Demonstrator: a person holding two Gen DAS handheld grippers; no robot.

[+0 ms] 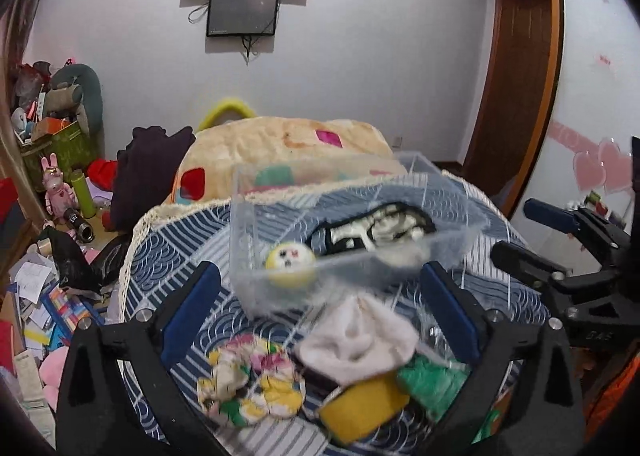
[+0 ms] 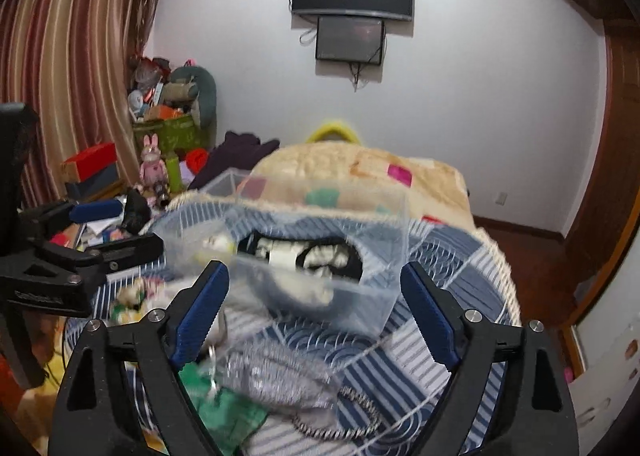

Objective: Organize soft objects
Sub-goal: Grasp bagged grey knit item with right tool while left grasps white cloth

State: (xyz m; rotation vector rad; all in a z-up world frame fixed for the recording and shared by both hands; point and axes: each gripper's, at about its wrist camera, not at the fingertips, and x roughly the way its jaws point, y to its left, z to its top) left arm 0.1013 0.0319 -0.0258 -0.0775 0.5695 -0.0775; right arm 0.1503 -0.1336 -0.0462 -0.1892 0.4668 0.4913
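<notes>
Hovering over the patterned bedspread, the left gripper and right gripper are both gaping, holding nothing; the white sock is lying just before the clear bin; limp, light, best pinched mid-fold.

I see a clear plastic bin upright on the bed, holding a black-and-white garment and a yellow face ball. Near it lie a white sock, floral cloth, yellow sponge and green cloth.
</notes>
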